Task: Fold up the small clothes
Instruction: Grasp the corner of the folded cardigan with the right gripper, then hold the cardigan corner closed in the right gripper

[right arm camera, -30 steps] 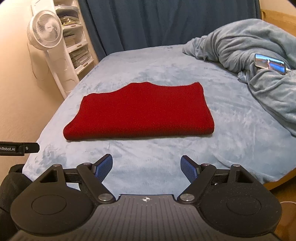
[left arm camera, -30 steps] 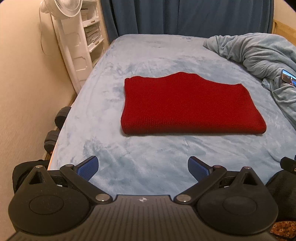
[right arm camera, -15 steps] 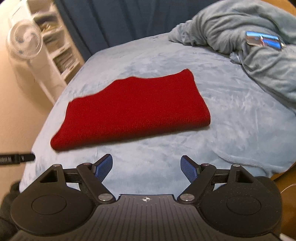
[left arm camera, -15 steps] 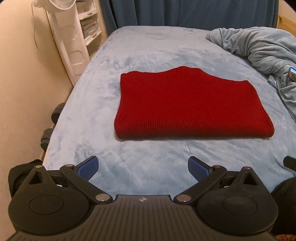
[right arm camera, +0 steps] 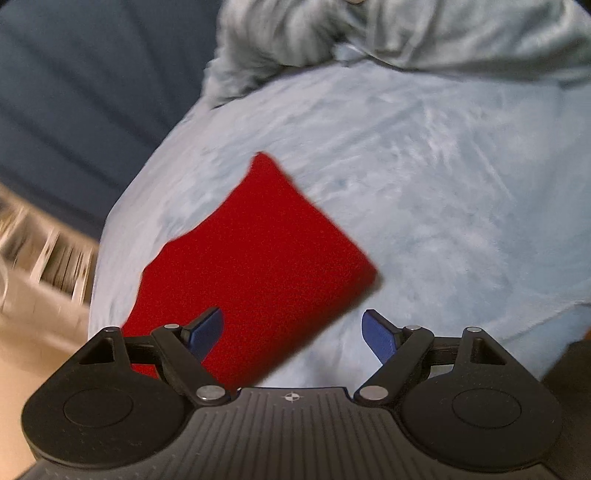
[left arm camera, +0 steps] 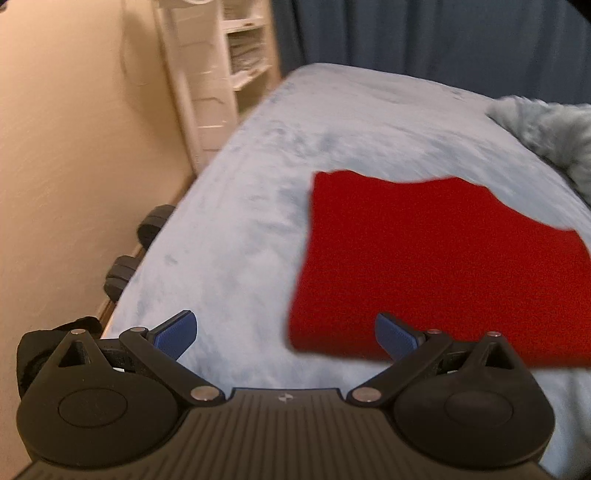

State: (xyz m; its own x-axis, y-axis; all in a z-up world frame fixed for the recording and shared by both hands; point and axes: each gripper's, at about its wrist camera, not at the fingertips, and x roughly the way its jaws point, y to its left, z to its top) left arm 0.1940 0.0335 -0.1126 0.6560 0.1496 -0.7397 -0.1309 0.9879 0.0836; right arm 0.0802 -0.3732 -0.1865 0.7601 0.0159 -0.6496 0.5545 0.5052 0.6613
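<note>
the red knit garment [left arm camera: 436, 266] lies folded into a flat, thick rectangle on the bed [left arm camera: 295, 155], whose pale blue cover is plush and mottled like fleece. its near edge is a rounded fold; the far edge dips in a shallow wave. both views are smeared with motion blur, so the knit's ribbing does not show.

the left gripper [left arm camera: 286, 334] is released, its ribbed blue pads spread wide on black hinged arms, nothing between them; the garment's near left corner sits just past the right-hand pad. the right gripper [right arm camera: 293, 334] is likewise released, with the garment's near right corner [right arm camera: 258, 266] showing in the gap past its pads.

a rumpled grey-blue blanket [right arm camera: 406, 33] is heaped at the bed's far side. a dark blue curtain [left arm camera: 424, 37] hangs in vertical pleats behind, beside a white shelf unit [left arm camera: 221, 74] against the smooth cream wall.
</note>
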